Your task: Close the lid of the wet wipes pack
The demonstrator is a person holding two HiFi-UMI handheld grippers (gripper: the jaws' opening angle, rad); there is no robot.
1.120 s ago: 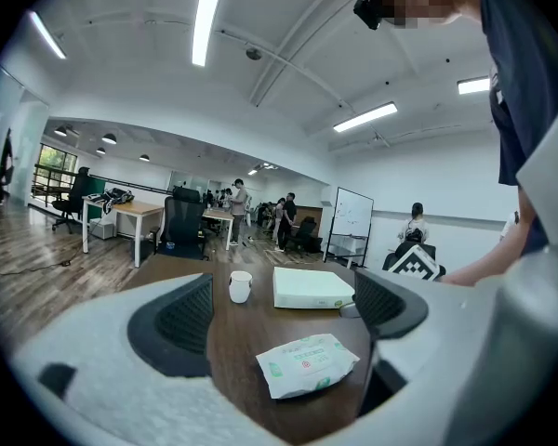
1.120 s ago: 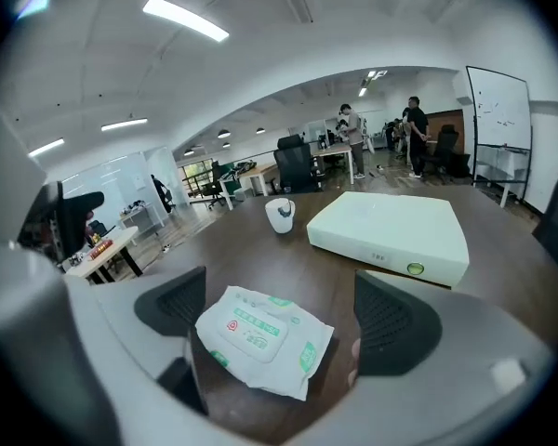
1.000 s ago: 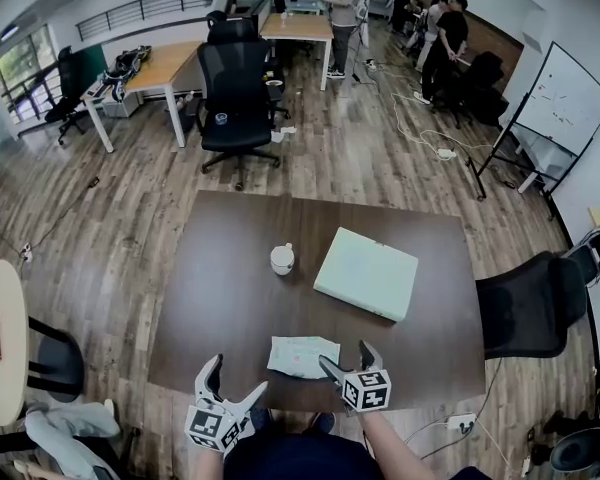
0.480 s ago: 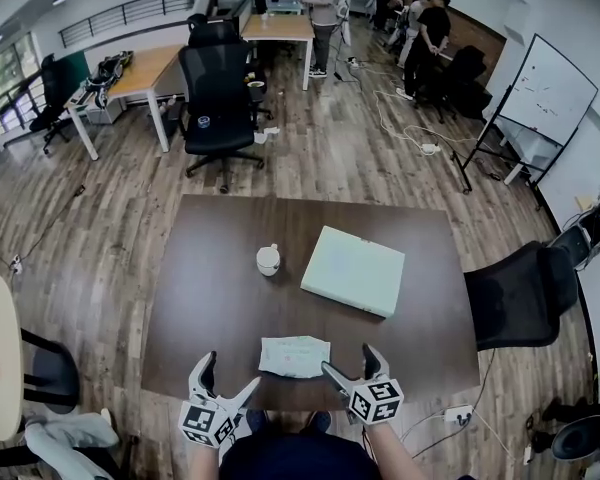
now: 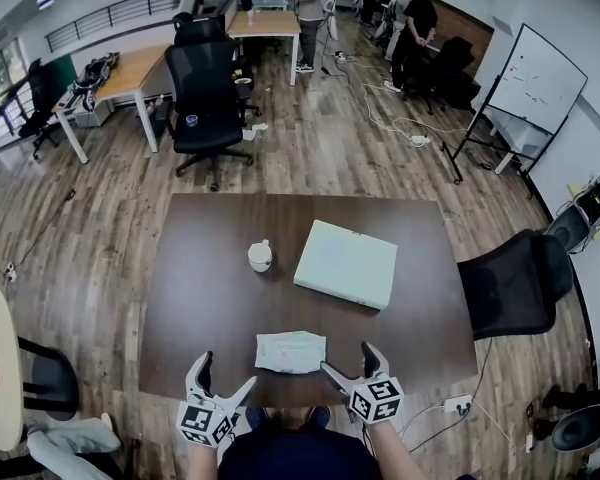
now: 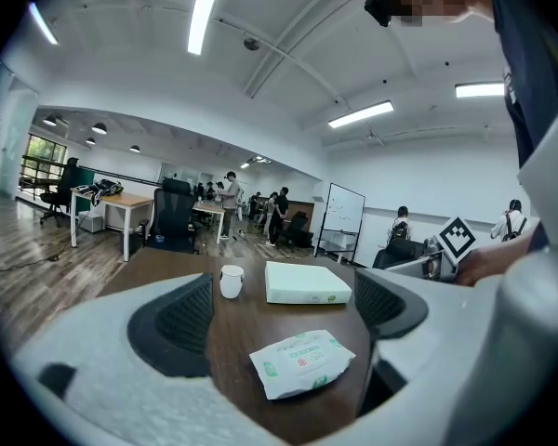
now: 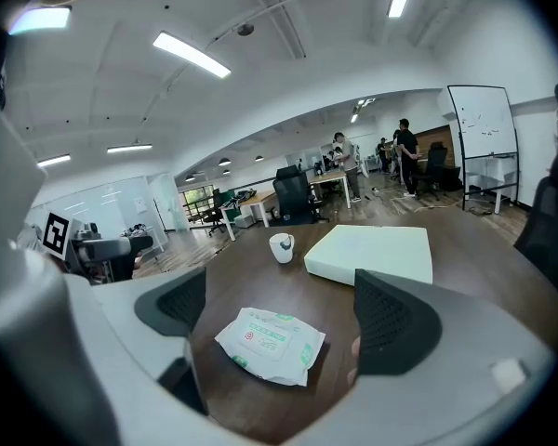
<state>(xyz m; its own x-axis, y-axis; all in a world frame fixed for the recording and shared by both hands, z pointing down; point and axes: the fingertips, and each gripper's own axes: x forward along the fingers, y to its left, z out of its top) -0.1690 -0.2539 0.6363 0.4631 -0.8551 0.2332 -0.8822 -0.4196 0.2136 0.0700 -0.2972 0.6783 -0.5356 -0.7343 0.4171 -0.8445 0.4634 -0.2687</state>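
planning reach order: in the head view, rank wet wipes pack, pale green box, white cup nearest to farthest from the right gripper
1. White wet wipes pack, just left of the right gripper.
2. Pale green flat box, straight ahead.
3. White cup, ahead-left, farthest.

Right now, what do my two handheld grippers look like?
Both the pale grey left gripper and right gripper are two-pronged, with dark ribbed pads lining the jaws and a white cube bearing black square markers at the base. No cables show.
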